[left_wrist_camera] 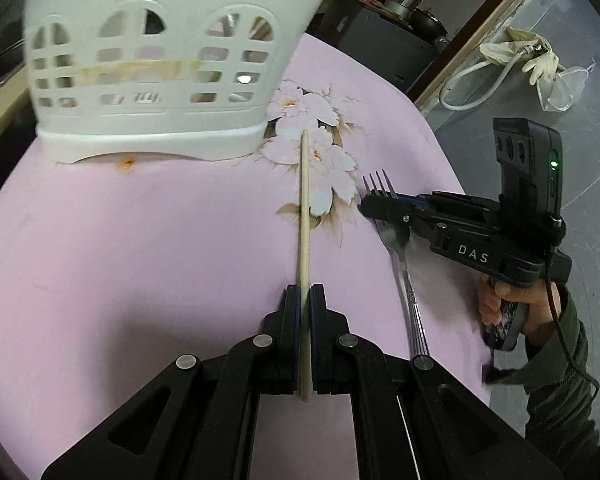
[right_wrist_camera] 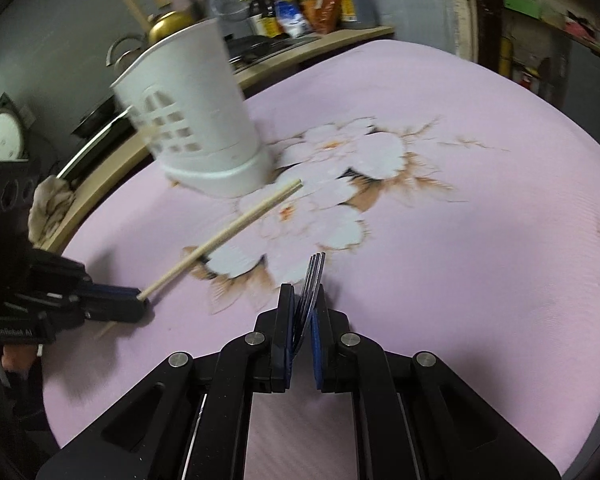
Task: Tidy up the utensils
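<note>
Left gripper point(left_wrist_camera: 305, 292) clamped on a chopstick point(left_wrist_camera: 305, 216), right gripper point(right_wrist_camera: 303, 292) clamped on a fork point(right_wrist_camera: 312, 276), white basket point(left_wrist_camera: 160, 76) ahead (floral pink tablecloth point(left_wrist_camera: 140, 240) beneath), bottles point(right_wrist_camera: 300, 4) behind.

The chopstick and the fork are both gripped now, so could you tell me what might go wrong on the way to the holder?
1. The left gripper pinches the chopstick near one end, so the long free end could swing and knock the white holder.
2. The right gripper holds the fork just behind its tines; the heavy handle hangs loose and may pivot or slip.
3. The two grippers work close together and could collide over the pink table.
</note>
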The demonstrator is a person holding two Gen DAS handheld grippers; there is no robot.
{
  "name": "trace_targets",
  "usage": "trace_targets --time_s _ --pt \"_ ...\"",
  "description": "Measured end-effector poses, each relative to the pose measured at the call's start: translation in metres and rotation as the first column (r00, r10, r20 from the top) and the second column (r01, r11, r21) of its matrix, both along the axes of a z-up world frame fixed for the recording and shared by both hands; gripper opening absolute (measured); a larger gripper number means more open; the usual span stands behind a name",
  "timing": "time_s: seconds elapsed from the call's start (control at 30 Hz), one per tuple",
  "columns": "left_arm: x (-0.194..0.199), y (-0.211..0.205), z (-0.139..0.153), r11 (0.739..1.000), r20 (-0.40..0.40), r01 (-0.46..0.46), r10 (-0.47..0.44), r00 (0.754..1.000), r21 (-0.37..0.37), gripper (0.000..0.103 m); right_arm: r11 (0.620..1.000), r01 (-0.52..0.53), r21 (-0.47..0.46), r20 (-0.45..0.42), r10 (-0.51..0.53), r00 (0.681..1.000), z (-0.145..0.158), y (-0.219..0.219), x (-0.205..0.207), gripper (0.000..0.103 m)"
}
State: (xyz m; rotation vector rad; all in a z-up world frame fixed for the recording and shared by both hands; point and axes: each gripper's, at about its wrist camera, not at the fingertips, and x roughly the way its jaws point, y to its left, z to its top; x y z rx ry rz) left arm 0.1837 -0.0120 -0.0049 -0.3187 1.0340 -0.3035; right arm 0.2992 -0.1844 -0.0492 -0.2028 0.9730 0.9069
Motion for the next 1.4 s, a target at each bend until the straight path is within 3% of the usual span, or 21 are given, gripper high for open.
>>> trace_targets --time_s 0.2,0.33,0.5,0.63,0.87,1.3,1.4 --pt "-0.011 0.007 0.003 0.999 0.021 0.035 -0.036 0.999 0.033 0.003 1.000 -0.009 -0.027 0.027 0.009 1.000 0.000 0.006 -0.005 0.008" --pt "-0.012 0.004 0.004 0.994 0.034 0.061 -0.064 0.997 0.086 0.003 0.998 0.020 -0.060 0.077 -0.015 0.997 0.001 0.003 -0.018 0.029" --pt "-0.002 -0.002 0.002 0.983 0.039 0.095 -0.102 0.994 0.156 0.004 0.987 0.115 -0.113 0.164 -0.096 0.982 0.002 -0.003 -0.034 0.034" --pt "0.007 -0.005 0.000 0.968 0.044 0.118 -0.131 0.990 0.223 0.010 0.980 0.174 -0.094 0.180 -0.155 0.971 0.004 -0.012 -0.046 0.048" --pt "0.039 -0.014 -0.007 0.950 0.033 0.155 -0.170 0.985 0.272 0.020 0.969 0.226 -0.095 0.175 -0.208 0.962 0.002 -0.011 -0.049 0.049" --pt "0.088 -0.021 -0.013 0.959 -0.029 0.189 -0.187 0.982 0.212 0.020 0.956 0.284 -0.074 0.153 -0.271 0.950 0.000 -0.009 -0.044 0.049" --pt "0.090 -0.020 -0.013 0.964 -0.027 0.181 -0.179 0.983 0.197 0.010 0.950 0.304 -0.067 0.152 -0.291 0.945 0.000 -0.008 -0.042 0.049"
